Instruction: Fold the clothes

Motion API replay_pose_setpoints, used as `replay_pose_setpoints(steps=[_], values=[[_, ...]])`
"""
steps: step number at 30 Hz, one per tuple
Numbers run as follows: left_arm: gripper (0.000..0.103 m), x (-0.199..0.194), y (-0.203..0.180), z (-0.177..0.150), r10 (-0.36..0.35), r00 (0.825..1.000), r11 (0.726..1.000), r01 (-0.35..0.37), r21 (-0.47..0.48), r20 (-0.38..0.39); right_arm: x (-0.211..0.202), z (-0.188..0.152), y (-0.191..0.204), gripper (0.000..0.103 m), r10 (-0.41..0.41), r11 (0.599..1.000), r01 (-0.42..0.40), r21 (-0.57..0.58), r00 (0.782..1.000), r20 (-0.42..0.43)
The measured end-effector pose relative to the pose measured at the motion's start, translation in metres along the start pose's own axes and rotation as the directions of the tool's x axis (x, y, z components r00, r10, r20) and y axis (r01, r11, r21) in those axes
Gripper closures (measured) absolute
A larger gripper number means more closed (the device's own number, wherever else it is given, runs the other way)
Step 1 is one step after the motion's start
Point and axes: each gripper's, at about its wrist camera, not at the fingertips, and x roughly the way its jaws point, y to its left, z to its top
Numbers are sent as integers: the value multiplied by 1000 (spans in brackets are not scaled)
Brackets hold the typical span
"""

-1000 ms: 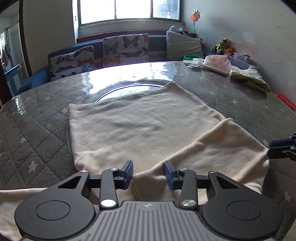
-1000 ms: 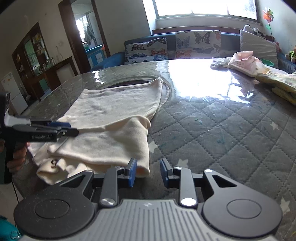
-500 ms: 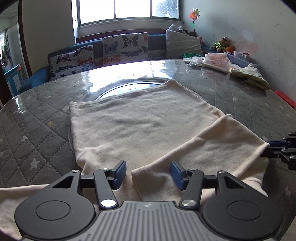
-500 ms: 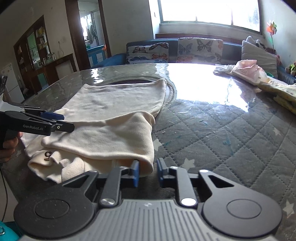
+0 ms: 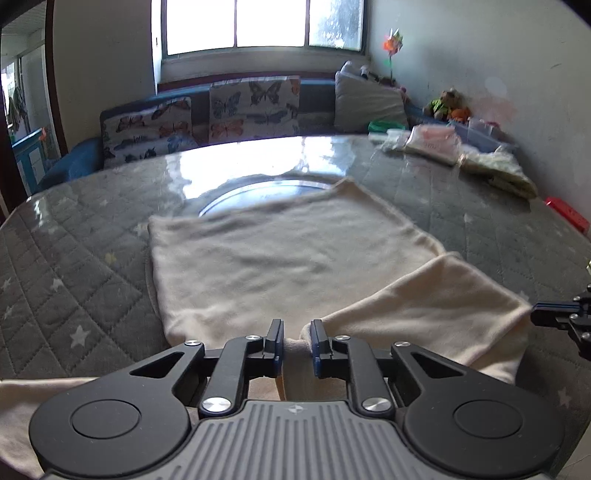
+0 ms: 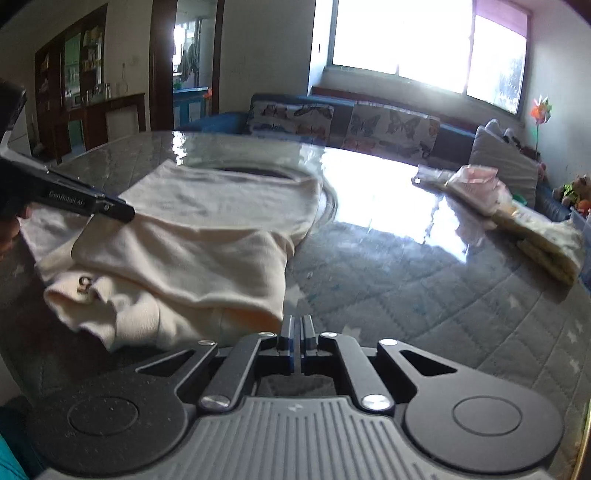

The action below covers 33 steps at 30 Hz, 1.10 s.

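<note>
Left wrist view: cream garment [image 5: 295, 258] lies mid-frame on the quilted desk [image 5: 74, 295], the left claw [image 5: 297, 343] closing on a pinch of folded sleeve; right claw [image 6: 297, 339], jaws together at the sleeve's corner, apparently readying the fold.

a home living room: butterfly-cushioned sofa [image 5: 221, 110] under a window [image 5: 258, 22], soft toys [image 5: 447, 103], wooden cabinet [image 6: 88, 85].

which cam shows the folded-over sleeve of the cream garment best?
Left wrist view: the folded-over sleeve spreads across the frame, its near edge between the closing left hand-held gripper. Right wrist view shows it obliquely, at the side, bunched and blurred.
</note>
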Motion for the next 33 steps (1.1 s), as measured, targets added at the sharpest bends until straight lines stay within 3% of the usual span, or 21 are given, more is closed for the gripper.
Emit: replay_pose_setpoints(steps=[7, 14, 20, 25, 29, 33], values=[[80, 3, -1, -3, 0, 1000, 1000, 0, -1, -10, -6, 26, -7, 97, 44, 998, -46, 30, 998, 55], [79, 5, -1, -3, 11, 1000, 1000, -11, 0, -13, 37, 61, 7, 96, 97, 995, -96, -8, 992, 86], [75, 5, 1, -3, 10, 1000, 1000, -10, 5, -12, 69, 54, 7, 96, 59, 998, -59, 6, 998, 11], [71, 6, 3, -4, 12, 1000, 1000, -12, -2, -11, 58, 52, 2, 96, 27, 1000, -28, 8, 1000, 12], [67, 1, 3, -5, 12, 1000, 1000, -12, -13, -6, 57, 62, 4, 96, 51, 999, -51, 5, 998, 48], [63, -10, 10, -7, 27, 1000, 999, -26, -36, 8, 70, 64, 8, 95, 58, 998, -58, -2, 998, 26]])
